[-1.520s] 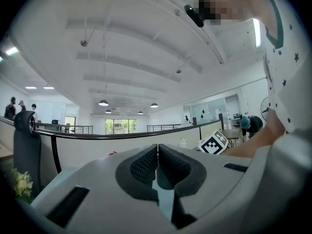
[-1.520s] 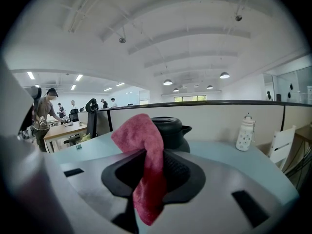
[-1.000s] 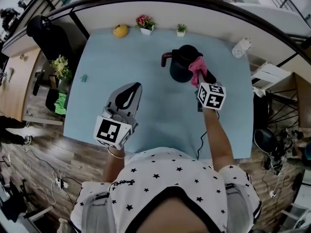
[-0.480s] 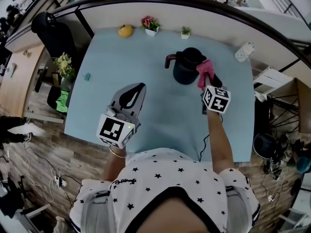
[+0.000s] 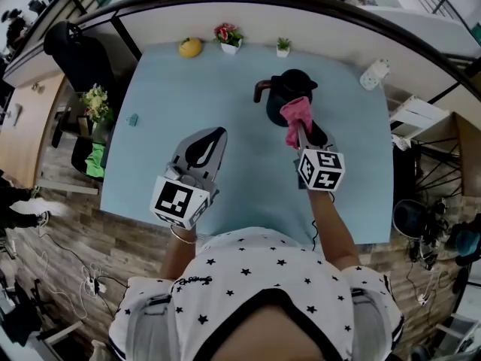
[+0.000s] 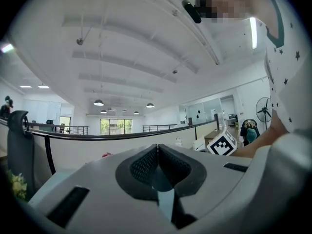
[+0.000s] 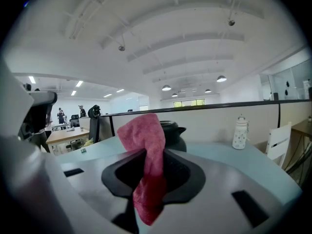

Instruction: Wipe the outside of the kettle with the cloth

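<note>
A black kettle [image 5: 288,96] with a dark red handle stands on the pale blue table [image 5: 225,104], toward the back middle. My right gripper [image 5: 299,130] is shut on a pink cloth [image 5: 294,119], which hangs against the kettle's near side. In the right gripper view the pink cloth [image 7: 146,160] is pinched between the jaws and the kettle [image 7: 171,134] shows just behind it. My left gripper [image 5: 203,147] hovers over the table's front left, jaws shut with nothing in them, well apart from the kettle. The left gripper [image 6: 157,161] points up and away.
Along the table's back edge sit a yellow object [image 5: 189,47], a flower pot [image 5: 227,35] and a small green plant [image 5: 282,47]. A white bottle [image 5: 373,74] stands at the back right corner. A small teal item [image 5: 133,119] lies at the left edge. A black chair [image 5: 71,51] stands beyond.
My right gripper has swung the cloth leftward, from the kettle's right side to its near front. The left gripper has stayed put.
</note>
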Available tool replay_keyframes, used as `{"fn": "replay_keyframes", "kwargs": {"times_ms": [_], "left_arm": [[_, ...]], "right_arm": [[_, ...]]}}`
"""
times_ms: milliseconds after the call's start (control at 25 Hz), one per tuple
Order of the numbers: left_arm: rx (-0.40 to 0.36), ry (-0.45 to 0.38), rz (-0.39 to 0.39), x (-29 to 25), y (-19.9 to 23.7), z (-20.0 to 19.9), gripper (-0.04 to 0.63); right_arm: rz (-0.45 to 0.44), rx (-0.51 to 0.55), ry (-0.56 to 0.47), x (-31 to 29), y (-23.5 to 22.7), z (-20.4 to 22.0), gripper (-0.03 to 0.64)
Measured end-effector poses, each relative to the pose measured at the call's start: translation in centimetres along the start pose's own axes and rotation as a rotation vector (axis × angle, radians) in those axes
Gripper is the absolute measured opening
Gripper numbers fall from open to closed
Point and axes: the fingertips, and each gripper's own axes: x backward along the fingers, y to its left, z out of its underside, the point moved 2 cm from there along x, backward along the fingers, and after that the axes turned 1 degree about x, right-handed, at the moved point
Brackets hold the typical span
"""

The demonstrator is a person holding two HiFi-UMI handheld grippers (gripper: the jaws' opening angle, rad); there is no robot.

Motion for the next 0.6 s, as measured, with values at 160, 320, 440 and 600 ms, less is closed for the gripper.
{"fn": "replay_keyframes", "kwargs": {"times_ms": [160,320,440,600], "left_arm": [[0.009,-0.003,-0.019,0.7,0.8,0.1,0.031],[0.020,0.000,-0.050,1.2,1.8,0.5,0.029],[0.032,0.002,-0.067,1.4,2.3,0.9,0.031],[0.044,0.006,-0.088,1.7,3.1,1.3,0.031]], "right_arm": [[-0.037,0.080,0.061,-2.0,3.3,1.7,0.100],[-0.004,0.170,0.103,-4.7,5.0,2.5,0.100],[0.024,0.163,0.146,-6.6,5.2,3.3,0.100],[0.040,0.142,0.180,-8.1,5.1,4.0,0.100]]}}
